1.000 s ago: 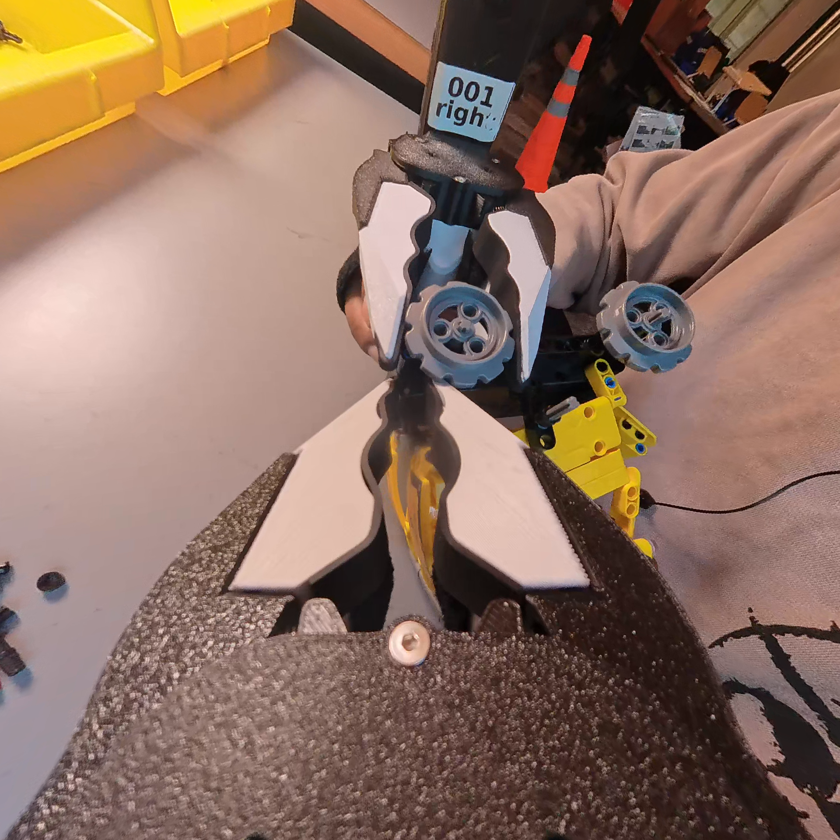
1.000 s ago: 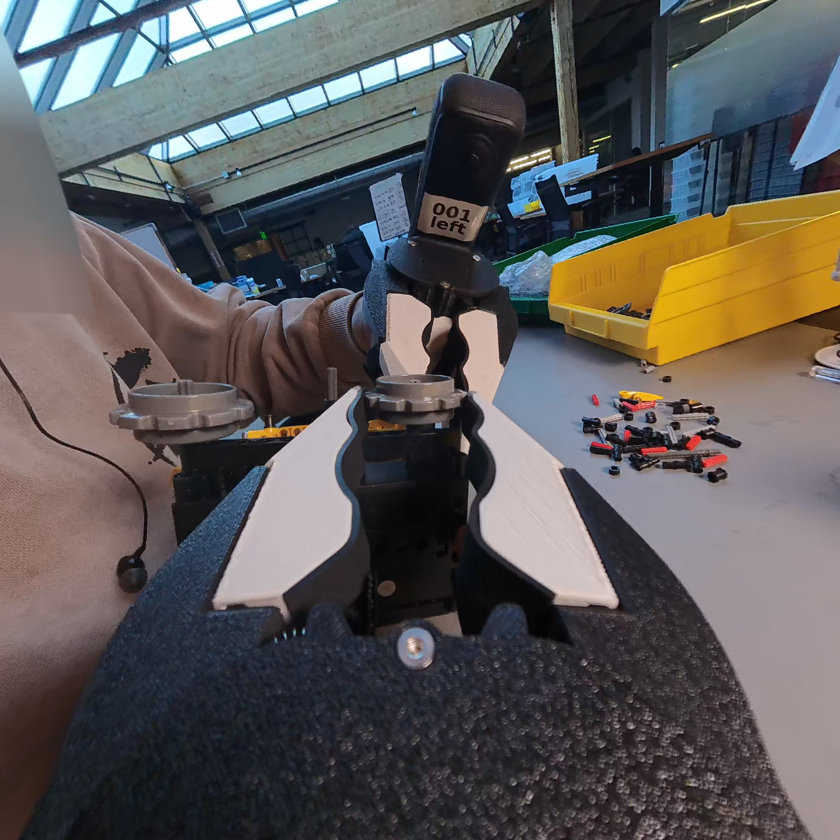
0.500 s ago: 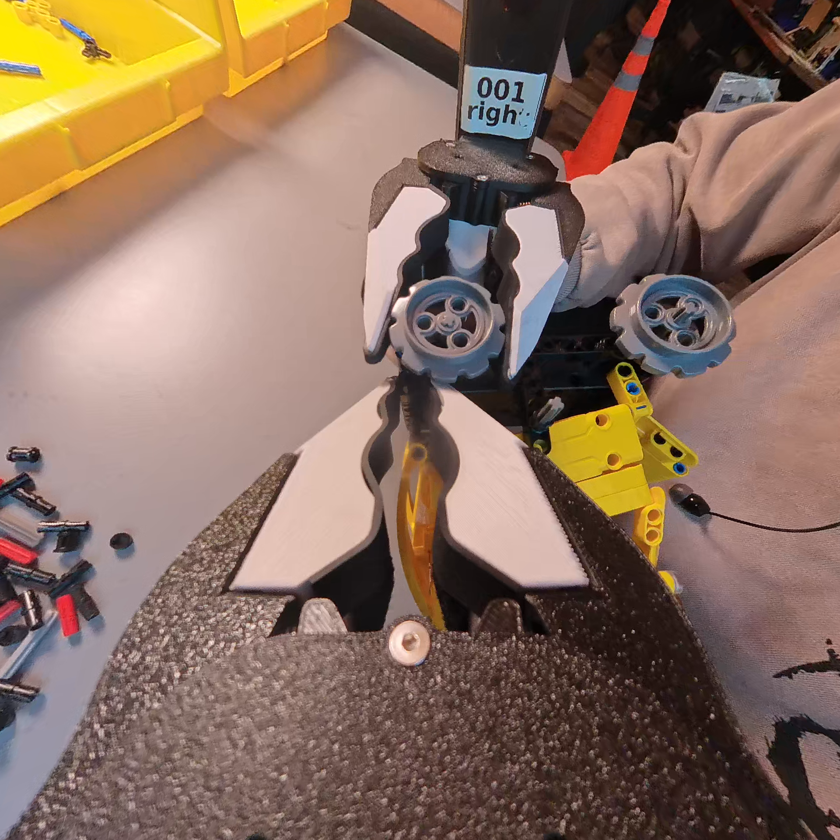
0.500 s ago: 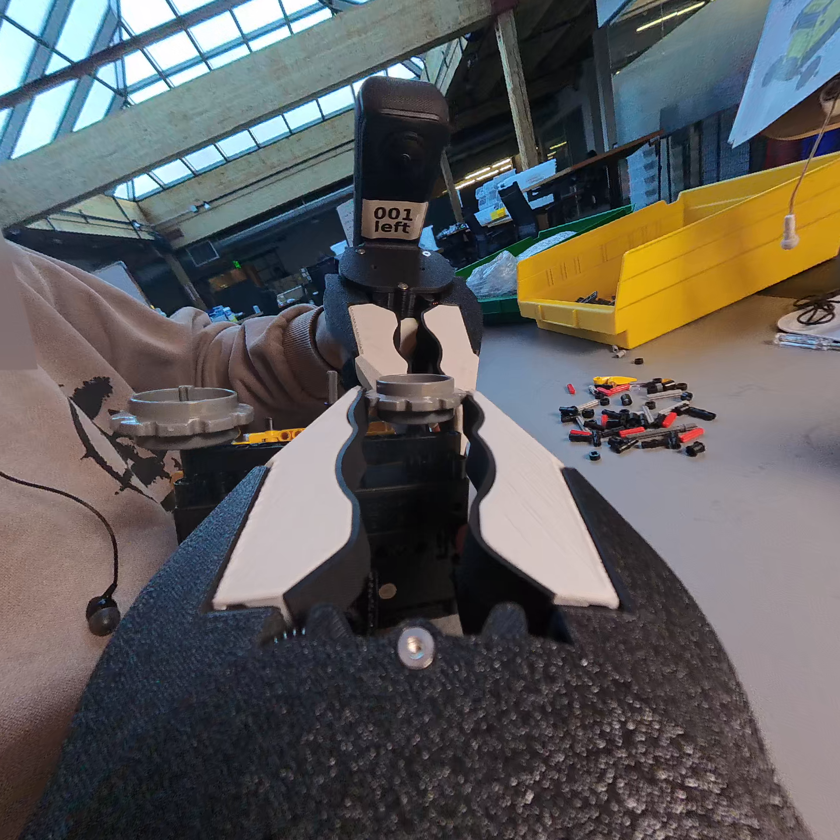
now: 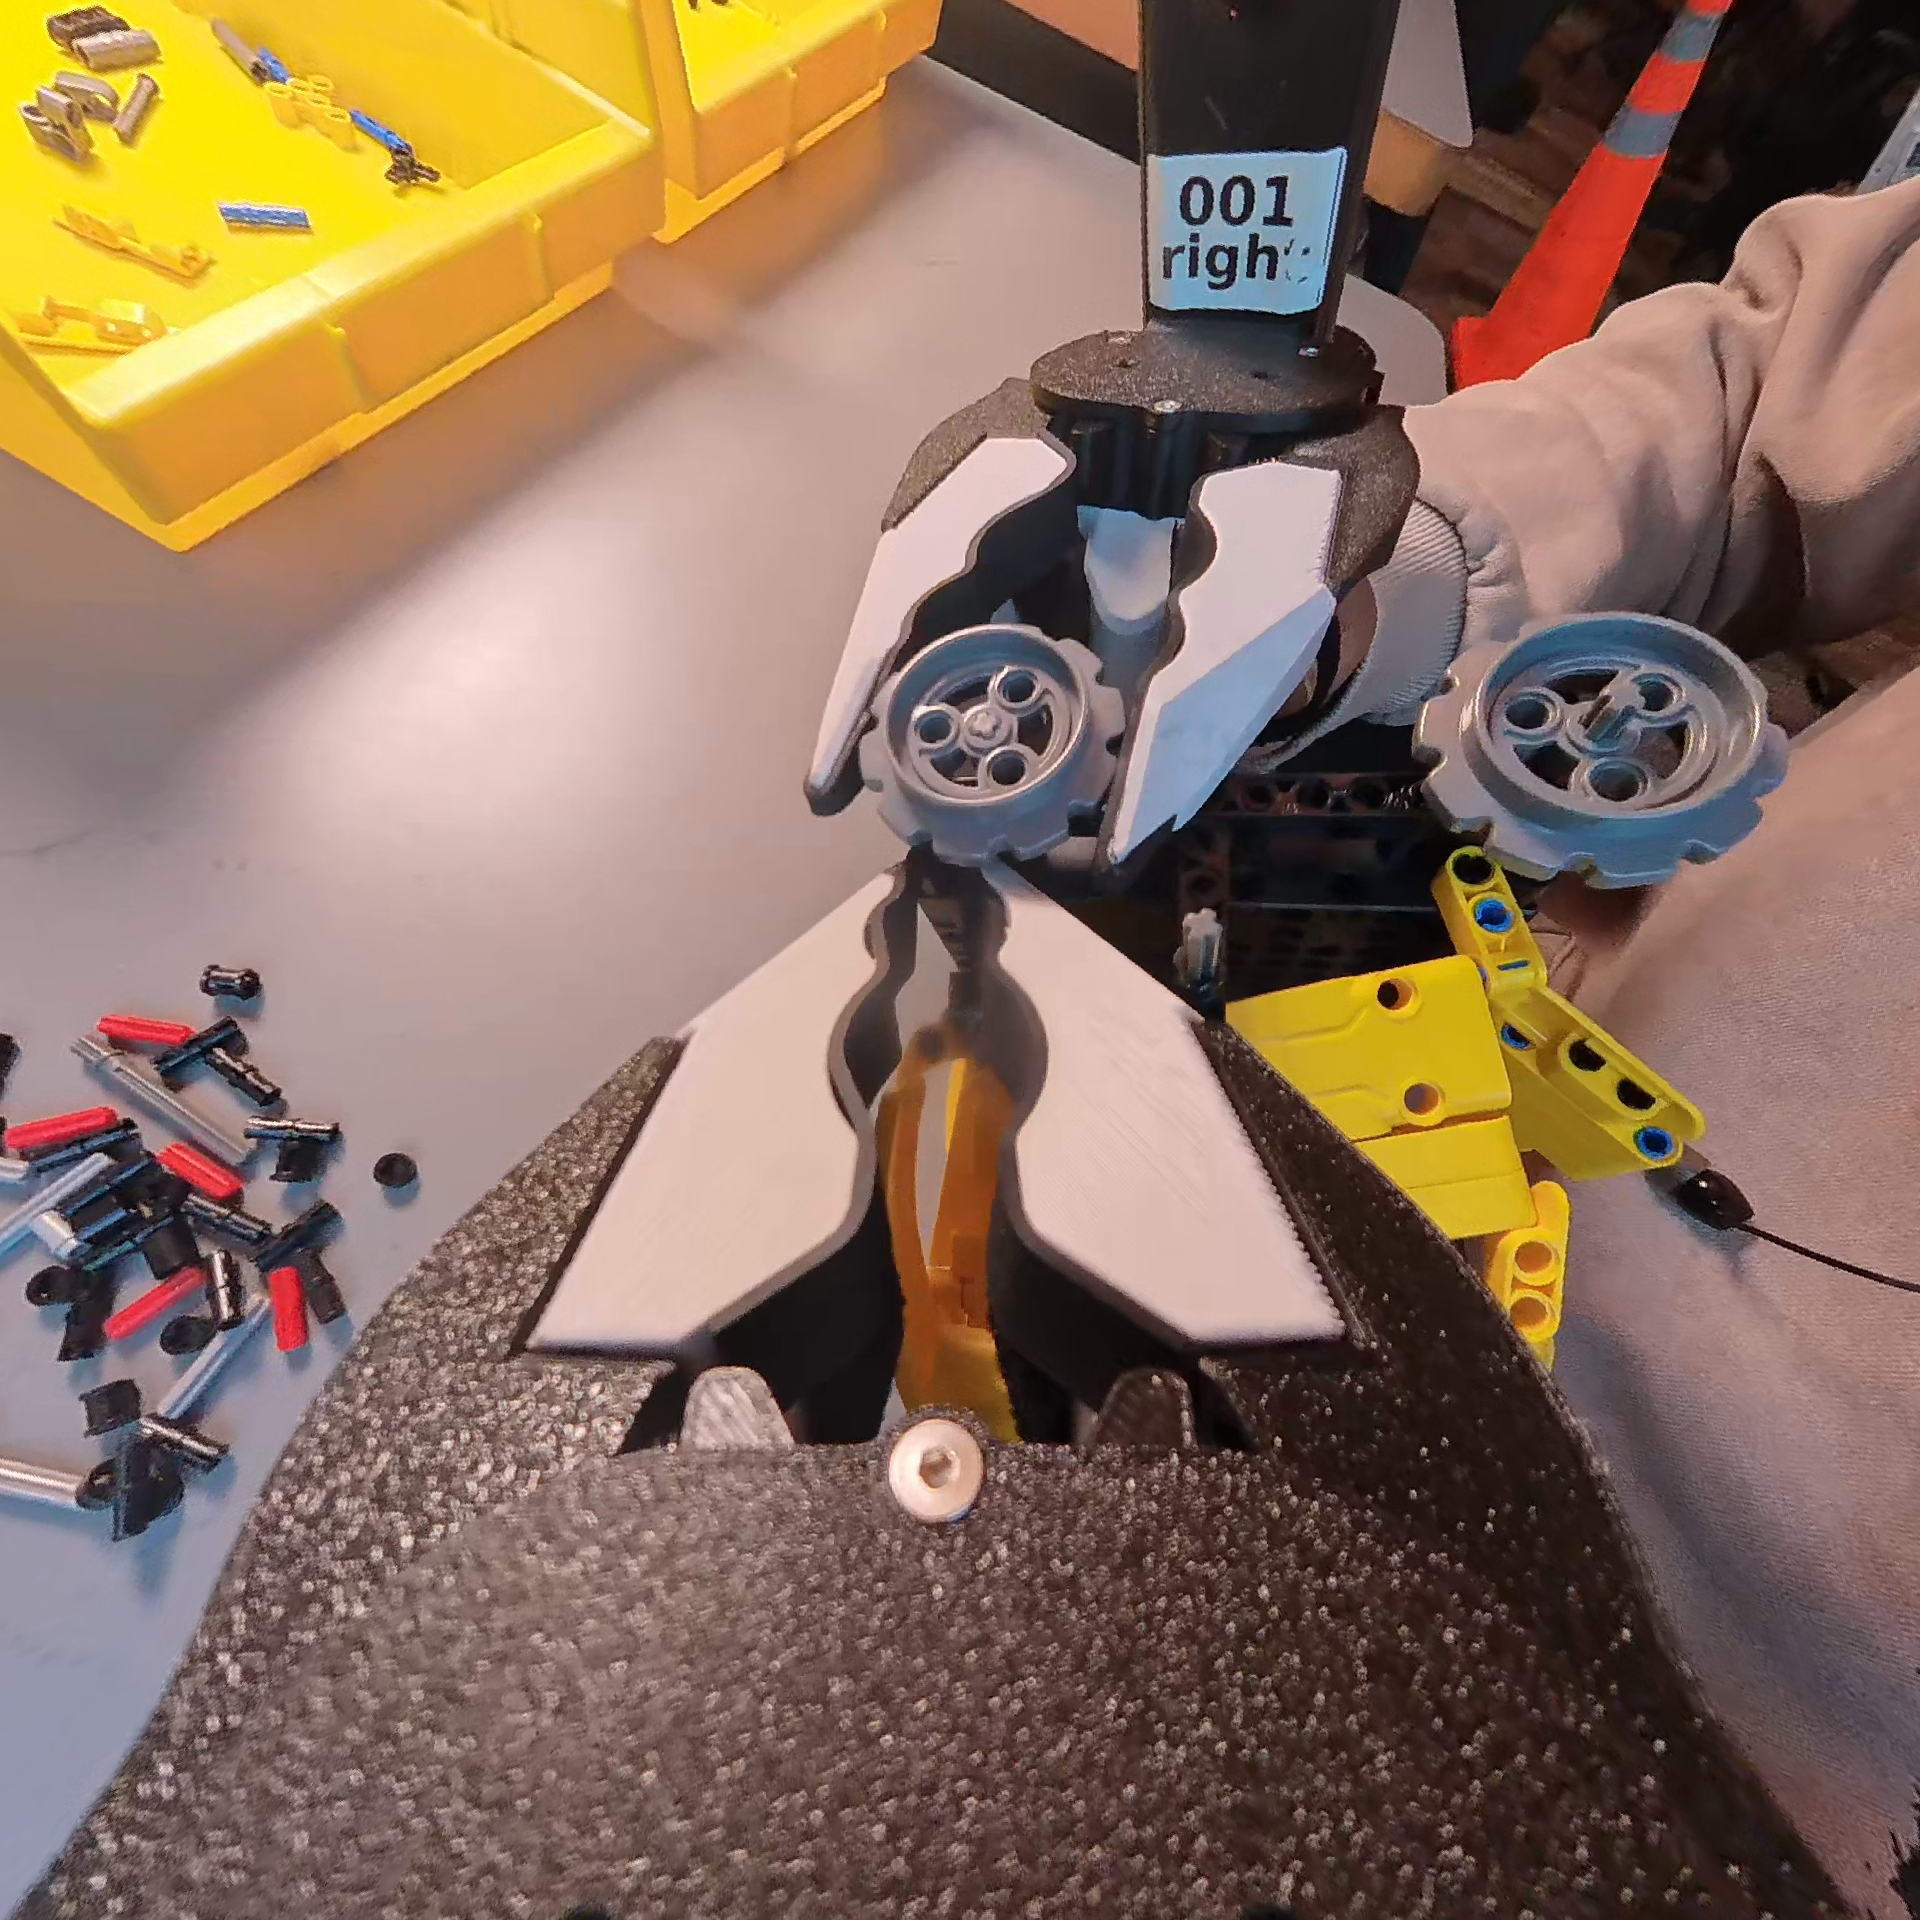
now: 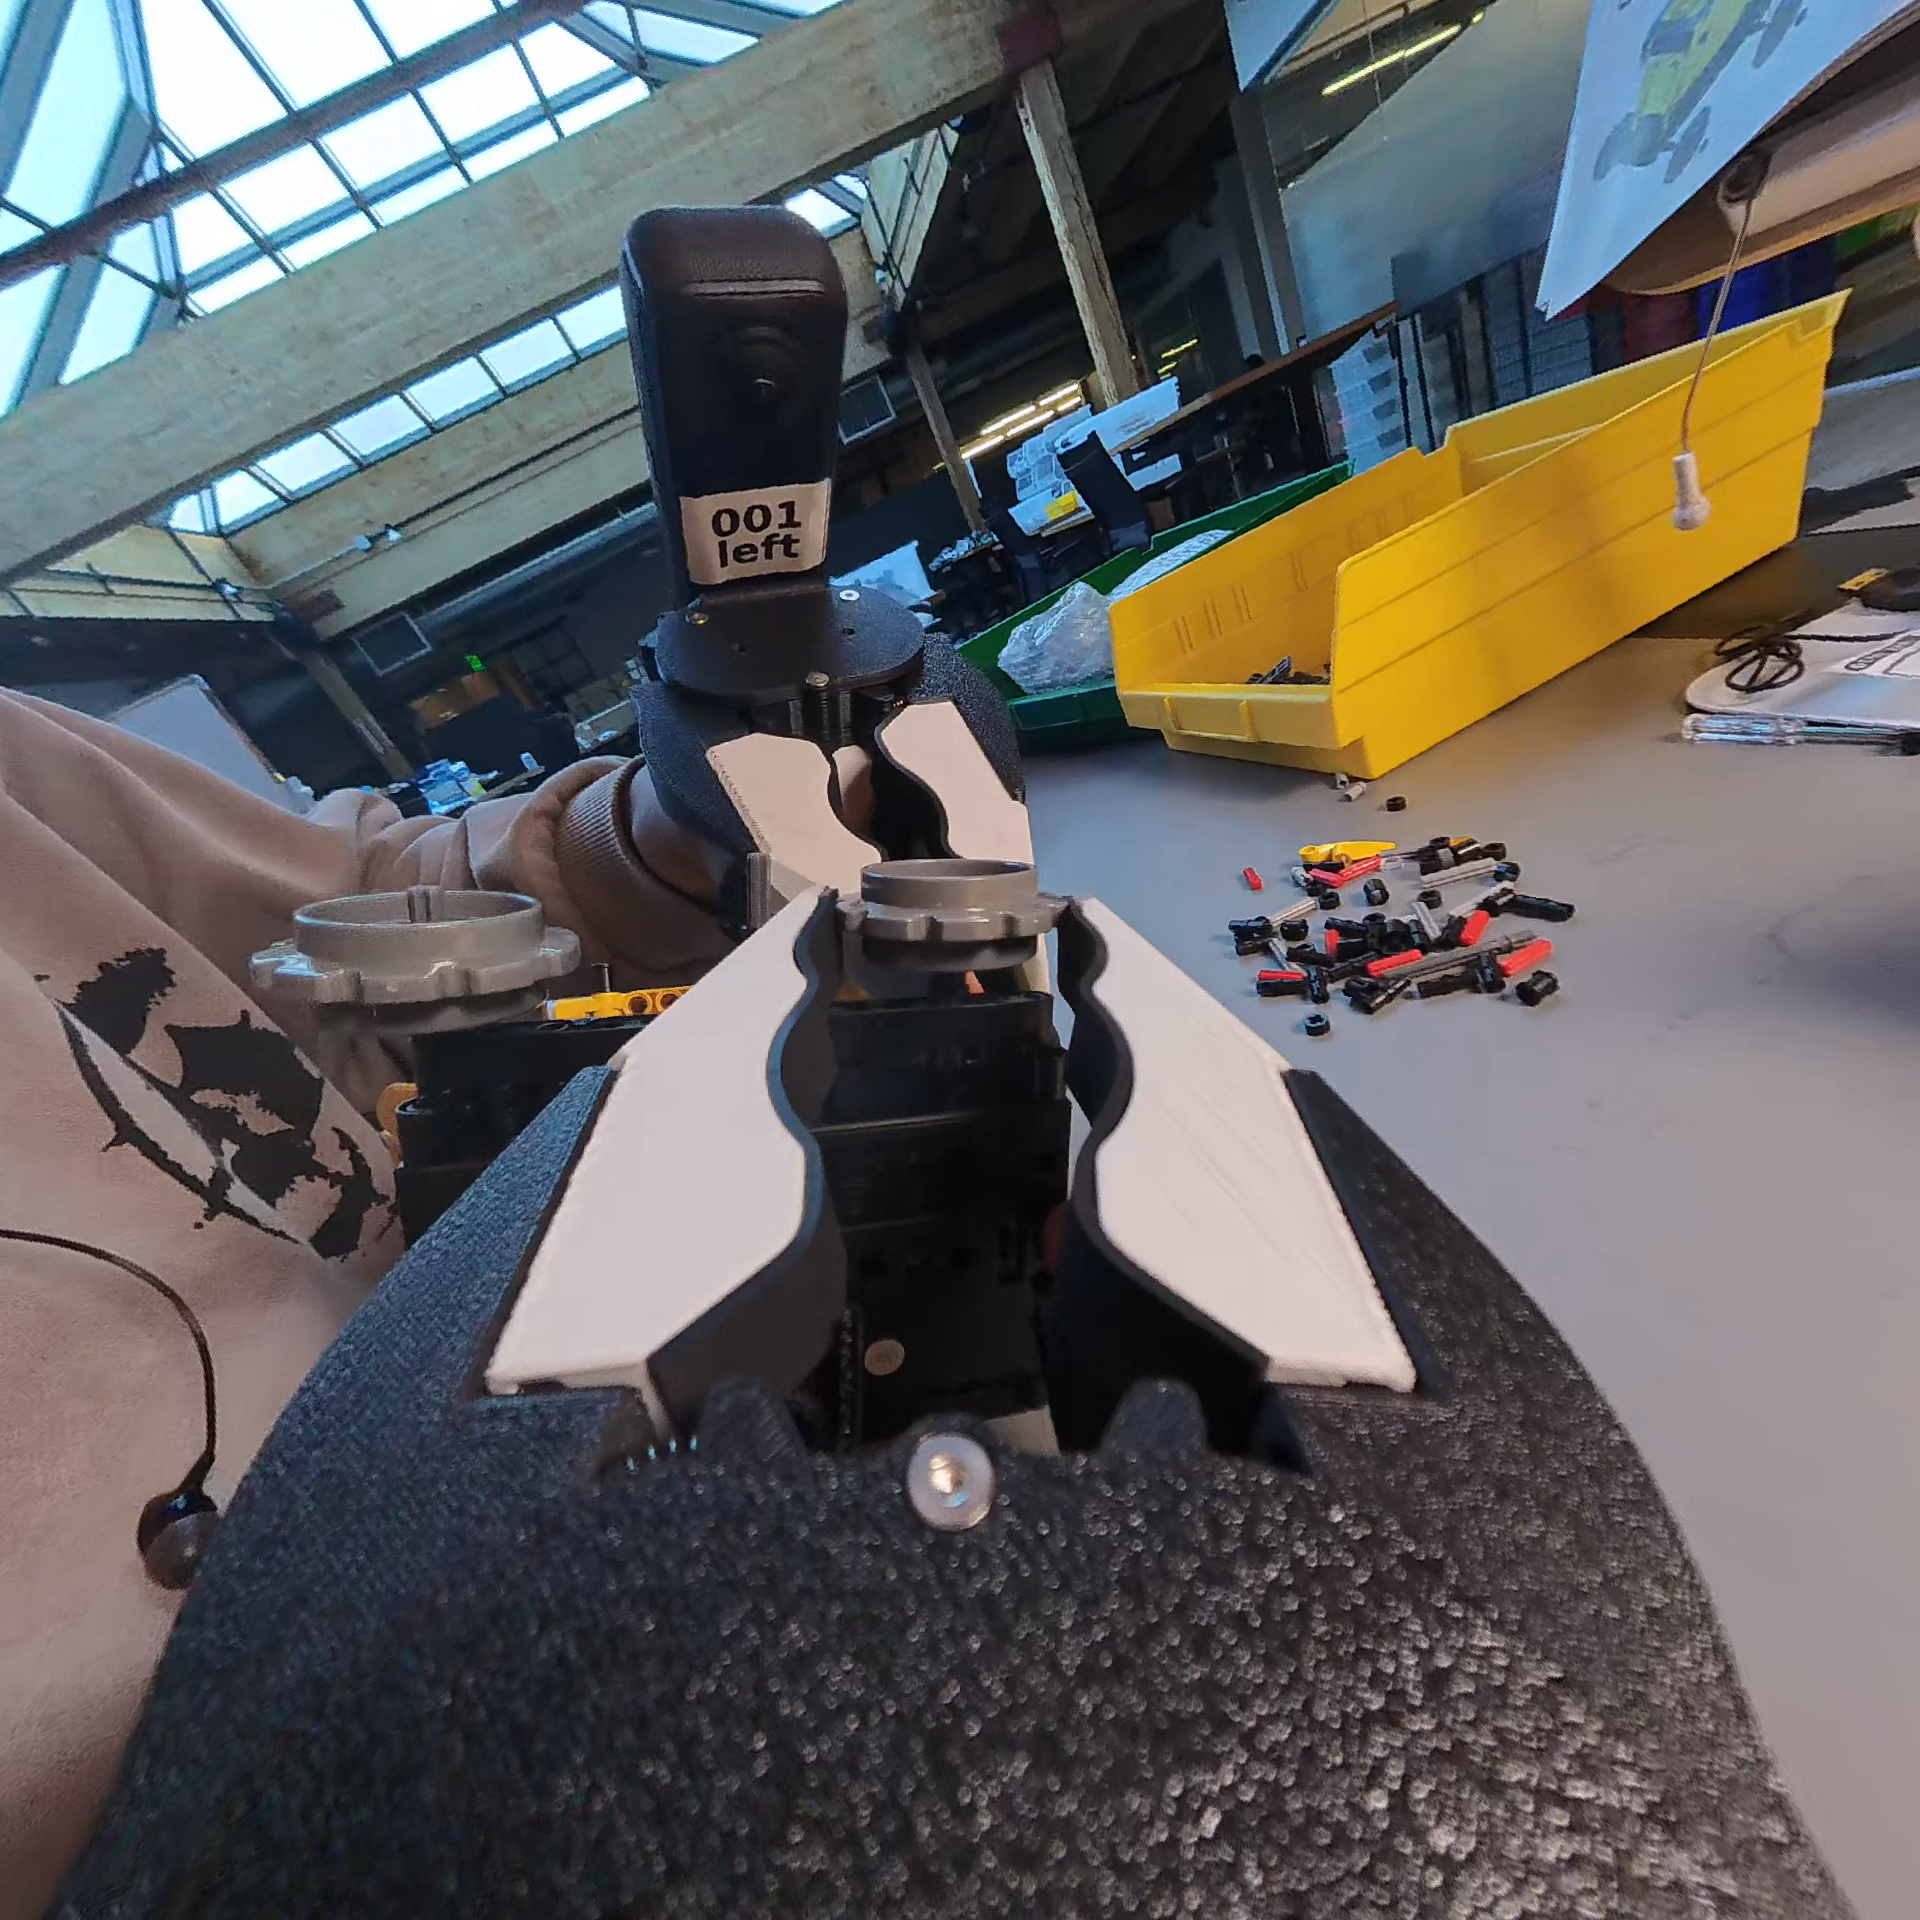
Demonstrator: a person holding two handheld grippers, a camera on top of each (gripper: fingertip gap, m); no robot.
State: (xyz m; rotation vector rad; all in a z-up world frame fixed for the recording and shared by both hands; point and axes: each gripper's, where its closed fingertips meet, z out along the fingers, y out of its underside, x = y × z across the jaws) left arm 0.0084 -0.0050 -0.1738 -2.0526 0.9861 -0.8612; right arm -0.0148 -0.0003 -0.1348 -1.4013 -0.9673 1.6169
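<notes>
A brick-built model with a yellow body (image 5: 1392, 1060) and a black frame (image 6: 935, 1091) hangs between both grippers, above the grey table (image 5: 468, 727). My left gripper (image 5: 951, 894) is shut on a thin yellow part (image 5: 935, 1195) of the model. My right gripper (image 6: 951, 920) is shut on a grey toothed wheel (image 6: 951, 894) at the model's end. In the left wrist view the right gripper (image 5: 982, 821) faces me with that wheel (image 5: 987, 738) between its fingers. A second grey wheel (image 5: 1600, 748) sits beside it and also shows in the right wrist view (image 6: 416, 945). The left gripper (image 6: 883, 821) stands just behind the held wheel.
A pile of small black, red and grey pins (image 5: 156, 1195) lies on the table and also shows in the right wrist view (image 6: 1392, 935). Yellow bins (image 5: 312, 260) with parts stand at the back. A green bin (image 6: 1091, 644), an orange cone (image 5: 1579, 208) and a person's beige sleeve (image 5: 1714, 436) are close by. Less than 4 cm separates the two grippers' tips.
Both grippers and the model have swung together. The pin pile and yellow bins have come further into the left wrist view. Both grips are unchanged.
</notes>
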